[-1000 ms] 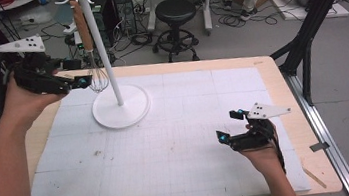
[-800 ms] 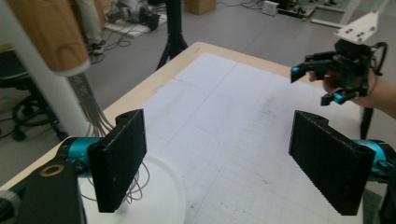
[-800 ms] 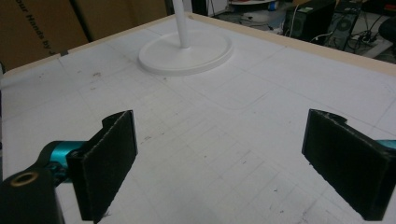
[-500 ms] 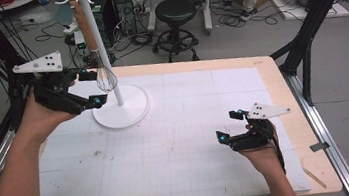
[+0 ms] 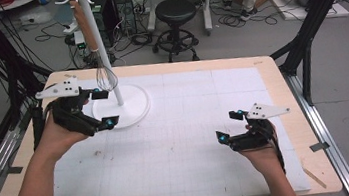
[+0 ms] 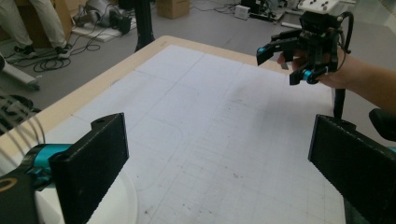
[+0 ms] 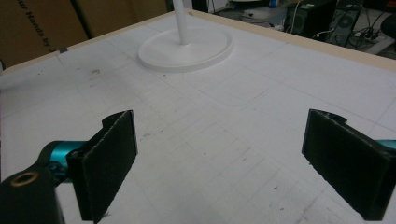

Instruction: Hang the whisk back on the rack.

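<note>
A white stand (image 5: 100, 46) with a round base (image 5: 133, 108) rises at the table's far left. A wire whisk (image 5: 106, 76) with a wooden handle hangs from one of its top hooks. My left gripper (image 5: 104, 108) sits low beside the base, just left of the pole. Its jaws have just been opening and nothing is between them. In the left gripper view the gripper (image 6: 219, 158) looks across the mat, with whisk wires (image 6: 18, 123) at the left edge. My right gripper (image 5: 228, 126) stands open and empty at the front right, and its jaws (image 7: 233, 163) face the base (image 7: 187, 46).
A white gridded mat (image 5: 193, 141) covers the wooden table (image 5: 270, 71). Beyond the far edge stand a black stool (image 5: 175, 15) and floor cables. A black frame post (image 5: 307, 46) rises off the right corner. The right gripper (image 6: 280, 65) shows across the mat in the left gripper view.
My left gripper has come down from beside the whisk to the stand's base, nearer me, with its jaws wider apart. The whisk stays hanging. The right gripper has not moved.
</note>
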The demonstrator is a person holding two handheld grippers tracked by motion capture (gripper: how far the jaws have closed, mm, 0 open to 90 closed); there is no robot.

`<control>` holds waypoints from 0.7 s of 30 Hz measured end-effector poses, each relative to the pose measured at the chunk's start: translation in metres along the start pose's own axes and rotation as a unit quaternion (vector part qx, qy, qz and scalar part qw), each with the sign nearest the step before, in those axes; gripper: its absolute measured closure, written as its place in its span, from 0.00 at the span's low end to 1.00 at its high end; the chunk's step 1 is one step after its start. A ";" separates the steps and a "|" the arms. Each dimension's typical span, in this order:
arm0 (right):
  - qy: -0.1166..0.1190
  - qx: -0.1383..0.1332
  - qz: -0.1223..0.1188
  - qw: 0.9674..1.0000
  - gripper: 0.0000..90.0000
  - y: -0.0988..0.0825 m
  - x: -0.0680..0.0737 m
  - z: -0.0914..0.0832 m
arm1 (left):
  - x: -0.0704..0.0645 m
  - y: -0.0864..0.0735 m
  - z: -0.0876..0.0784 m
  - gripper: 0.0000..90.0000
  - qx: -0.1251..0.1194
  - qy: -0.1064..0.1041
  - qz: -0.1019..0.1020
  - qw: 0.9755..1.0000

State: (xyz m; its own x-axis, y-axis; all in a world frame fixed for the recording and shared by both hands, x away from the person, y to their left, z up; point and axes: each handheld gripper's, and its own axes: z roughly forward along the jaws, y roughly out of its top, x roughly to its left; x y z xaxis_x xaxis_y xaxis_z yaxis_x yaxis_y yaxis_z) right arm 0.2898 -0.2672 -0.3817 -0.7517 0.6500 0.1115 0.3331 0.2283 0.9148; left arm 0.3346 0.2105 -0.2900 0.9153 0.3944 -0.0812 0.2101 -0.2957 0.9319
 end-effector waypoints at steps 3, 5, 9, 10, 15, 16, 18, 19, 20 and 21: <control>0.000 0.002 -0.001 1.000 0.10 -0.001 0.000 0.001 | -0.002 -0.010 0.004 0.02 0.002 0.003 -0.002 1.000; 0.000 0.004 0.001 1.000 0.10 -0.001 0.000 0.002 | -0.003 -0.016 0.004 0.02 -0.001 0.002 -0.005 1.000; 0.001 0.006 0.001 1.000 0.10 -0.002 0.000 0.003 | -0.005 -0.026 0.002 0.02 -0.007 0.012 -0.010 1.000; 0.001 0.007 0.000 1.000 0.10 -0.002 0.000 0.003 | -0.006 -0.029 0.001 0.02 -0.010 0.014 -0.010 1.000; 0.001 0.011 0.001 1.000 0.10 -0.003 0.000 0.004 | -0.013 -0.043 -0.001 0.02 -0.023 0.022 -0.011 0.999; 0.000 0.011 -0.001 1.000 0.10 -0.003 -0.001 0.005 | -0.015 -0.047 0.000 0.02 -0.026 0.023 -0.011 0.999; 0.000 0.014 -0.002 1.000 0.10 -0.004 -0.001 0.006 | -0.017 -0.054 0.001 0.02 -0.031 0.022 -0.013 0.999; 0.000 0.017 -0.001 1.000 0.10 -0.004 0.000 0.007 | -0.018 -0.058 0.003 0.02 -0.029 0.022 -0.014 0.999; 0.001 0.019 0.001 1.000 0.10 -0.005 0.000 0.007 | -0.018 -0.061 0.004 0.02 -0.027 0.023 -0.014 0.999; 0.001 0.020 -0.001 1.000 0.10 -0.005 0.000 0.008 | -0.018 -0.064 0.006 0.02 -0.023 0.023 -0.014 0.999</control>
State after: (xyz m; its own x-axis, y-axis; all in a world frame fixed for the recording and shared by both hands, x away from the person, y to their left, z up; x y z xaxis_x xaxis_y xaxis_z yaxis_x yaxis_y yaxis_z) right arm 0.2929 -0.2626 -0.3898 -0.7537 0.6479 0.1107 0.3543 0.2586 0.8987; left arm 0.3064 0.2169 -0.3499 0.8921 0.4423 -0.0923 0.2185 -0.2435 0.9450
